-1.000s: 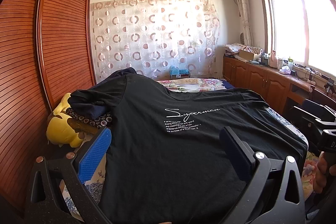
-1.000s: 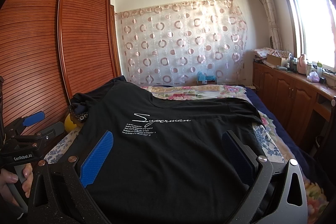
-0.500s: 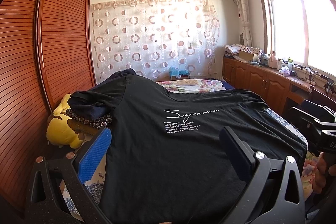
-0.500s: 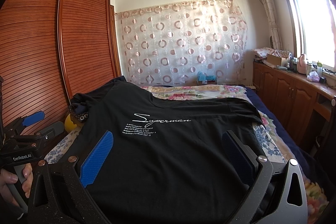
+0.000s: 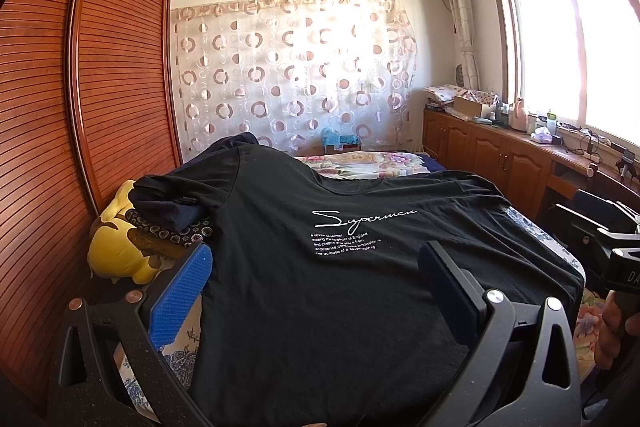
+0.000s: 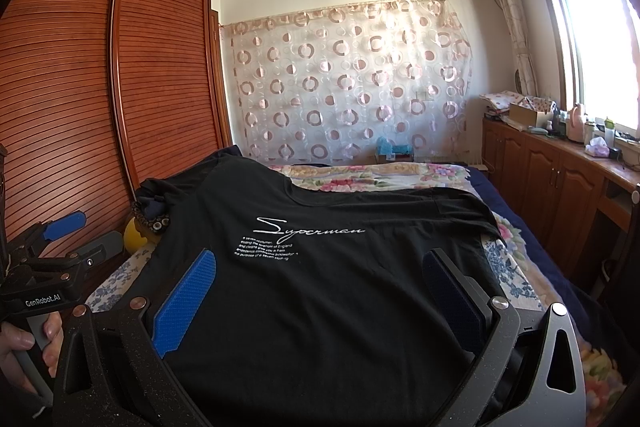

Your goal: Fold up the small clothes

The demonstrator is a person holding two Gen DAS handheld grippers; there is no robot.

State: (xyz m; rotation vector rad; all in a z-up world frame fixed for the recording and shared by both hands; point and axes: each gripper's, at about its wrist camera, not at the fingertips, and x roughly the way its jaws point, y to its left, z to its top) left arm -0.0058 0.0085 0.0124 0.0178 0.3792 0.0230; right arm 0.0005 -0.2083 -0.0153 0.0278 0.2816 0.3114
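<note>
Left wrist view: our left gripper [image 5: 316, 267] spreads its fingers [image 5: 180, 301] wide, empty, above the black T-shirt [image 5: 340, 287] lying flat on the bed [image 5: 360, 163]; our right gripper [image 6: 320, 269] hovers likewise, agape and empty.

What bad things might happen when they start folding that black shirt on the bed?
The black T-shirt has its left sleeve lying over the pile of dark clothes beside the yellow plush toy, so pulling it may drag those along. The shirt's right edge sits near the side of the bed and might slide off.
</note>
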